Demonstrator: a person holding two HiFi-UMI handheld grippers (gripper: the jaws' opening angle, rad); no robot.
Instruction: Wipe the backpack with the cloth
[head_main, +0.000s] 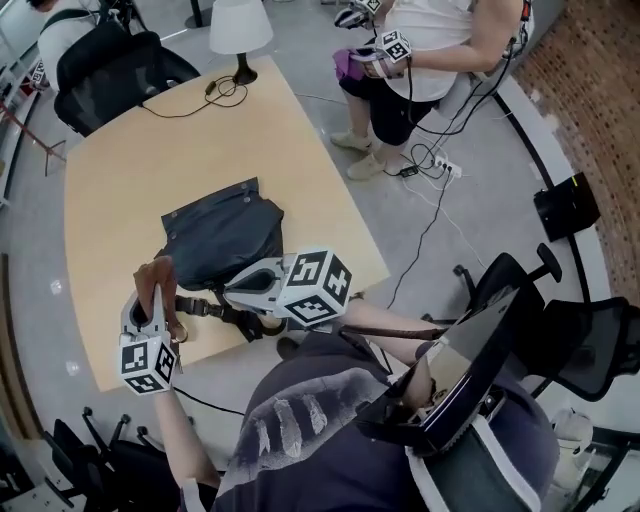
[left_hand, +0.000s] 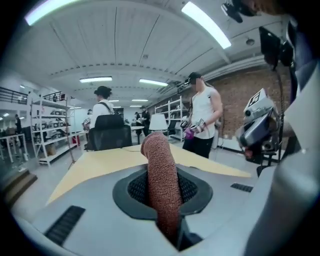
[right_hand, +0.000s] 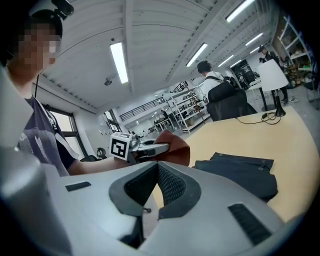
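A dark backpack lies flat in the middle of the wooden table. Its straps trail toward the near edge. My left gripper hovers at the backpack's near left corner, shut on a brown cloth that sticks up out of the jaws. In the left gripper view the cloth stands between the closed jaws of that gripper. My right gripper sits over the backpack's near edge, shut with nothing in it. The right gripper view shows that gripper, the cloth and the backpack.
A white lamp and a cable sit at the table's far end. A black chair stands at the far left. A person with grippers stands beyond the table's right side. Office chairs are at my right.
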